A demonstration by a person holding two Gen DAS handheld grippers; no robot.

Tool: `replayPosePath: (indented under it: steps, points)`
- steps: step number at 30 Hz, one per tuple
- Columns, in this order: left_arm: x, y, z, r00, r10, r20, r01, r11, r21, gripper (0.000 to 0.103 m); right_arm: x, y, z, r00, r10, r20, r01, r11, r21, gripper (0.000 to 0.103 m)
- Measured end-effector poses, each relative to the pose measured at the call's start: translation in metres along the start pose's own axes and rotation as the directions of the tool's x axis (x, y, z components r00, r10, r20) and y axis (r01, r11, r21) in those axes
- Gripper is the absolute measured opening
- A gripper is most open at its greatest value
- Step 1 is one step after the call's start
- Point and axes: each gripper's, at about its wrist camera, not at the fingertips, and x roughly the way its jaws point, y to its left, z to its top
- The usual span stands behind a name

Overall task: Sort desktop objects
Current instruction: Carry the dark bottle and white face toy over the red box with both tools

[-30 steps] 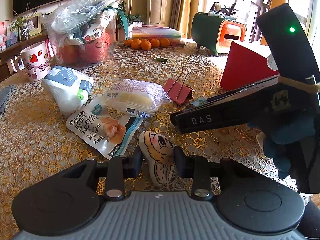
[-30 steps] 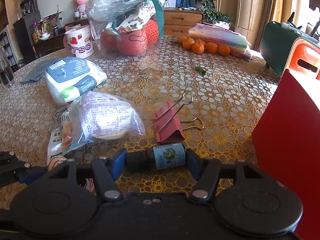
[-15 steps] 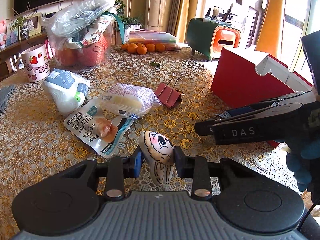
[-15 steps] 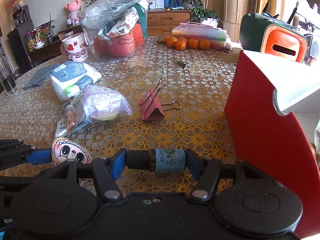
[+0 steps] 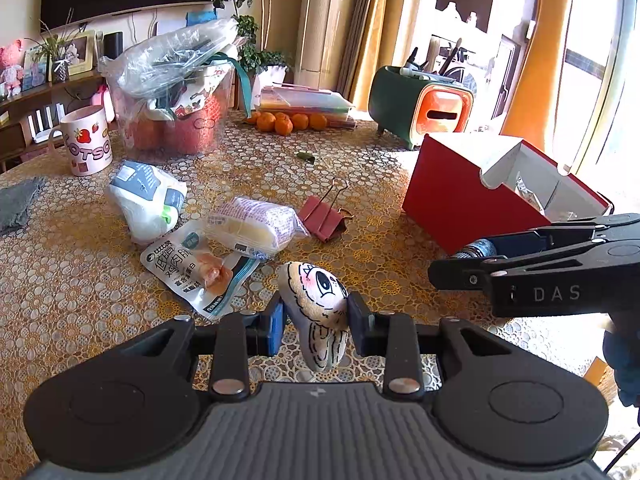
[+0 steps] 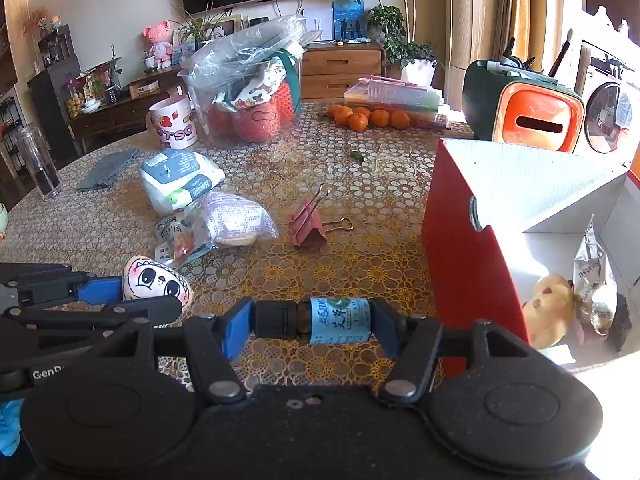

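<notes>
My left gripper point(image 5: 316, 316) is shut on a small plush toy with a cartoon face point(image 5: 316, 304), held above the table; the toy also shows in the right wrist view point(image 6: 156, 280). My right gripper point(image 6: 312, 320) is shut on a small brown bottle with a blue label point(image 6: 316, 320), held sideways above the table, just left of the open red box point(image 6: 464, 248). The box point(image 5: 452, 196) holds a yellow plush and a wrapper. A pink binder clip point(image 5: 322, 218), two snack packets point(image 5: 256, 226) and a wipes pack point(image 5: 148, 196) lie on the table.
A strawberry mug point(image 5: 86, 146), a plastic bag of fruit point(image 5: 176, 96), oranges point(image 5: 286, 122), a green and orange case point(image 5: 424, 106), a grey cloth point(image 6: 106, 168) and a glass point(image 6: 40, 164) stand further back on the lace tablecloth.
Both grippers have lifted and pulled back with their objects. The right gripper has moved right, closer to the red box, whose inside now shows.
</notes>
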Motion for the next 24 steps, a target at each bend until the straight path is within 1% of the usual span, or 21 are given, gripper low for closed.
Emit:
replayPosePath:
  steps: [11,16,24]
  points:
    - [-0.034,-0.029,0.014,0.998,-0.045,0.050,0.044,0.999,0.019,0.031,-0.052,-0.010,-0.004,0.997,0.007,0.071,-0.009,1.000,0.021,0.062]
    - [-0.042,-0.042,0.019,0.996,-0.064,0.057,0.063,0.998,0.021,0.031,-0.072,-0.019,-0.005,0.995,0.002,0.104,-0.004,1.000,0.025,0.062]
    - [-0.048,-0.066,0.029,0.993,-0.087,0.074,0.083,0.995,0.054,0.031,-0.096,-0.040,-0.005,0.989,-0.025,0.144,0.021,0.999,0.034,0.062]
